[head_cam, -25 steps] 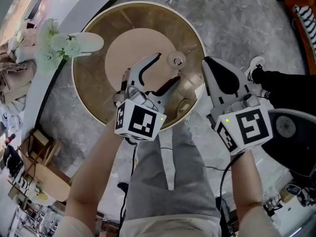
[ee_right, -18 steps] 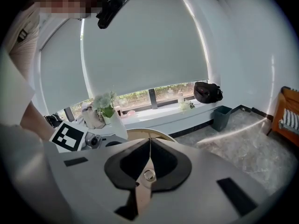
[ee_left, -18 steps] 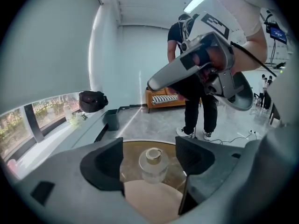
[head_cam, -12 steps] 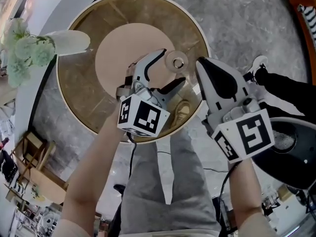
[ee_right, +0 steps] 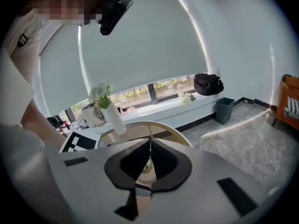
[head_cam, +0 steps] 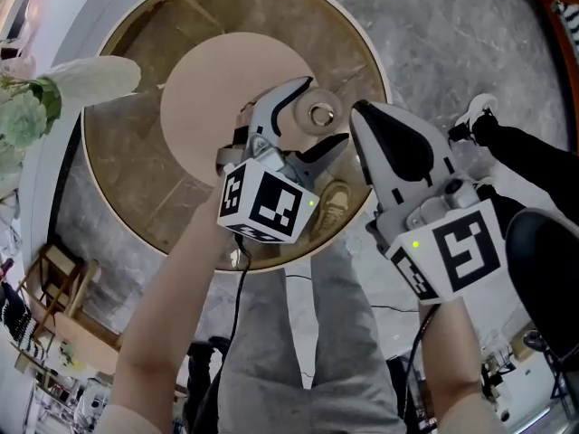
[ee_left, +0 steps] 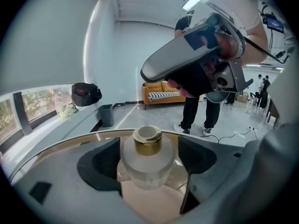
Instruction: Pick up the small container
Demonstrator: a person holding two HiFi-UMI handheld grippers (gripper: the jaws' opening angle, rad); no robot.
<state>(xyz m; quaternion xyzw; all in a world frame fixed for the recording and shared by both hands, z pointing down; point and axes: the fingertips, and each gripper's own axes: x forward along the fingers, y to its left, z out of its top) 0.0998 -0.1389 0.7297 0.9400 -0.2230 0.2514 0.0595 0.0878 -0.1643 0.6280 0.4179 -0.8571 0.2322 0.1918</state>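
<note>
My left gripper [head_cam: 325, 113] is wide, jaws just been opening, small container [ee_left: 148, 164] standing between them on the round table [head_cam: 136, 152], not squeezed. My right gripper [head_cam: 362, 114] is closed, empty.

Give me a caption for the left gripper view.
Left tool, jaws just opened wide, straddling a small frosted gold-collared container on a round table.
</note>
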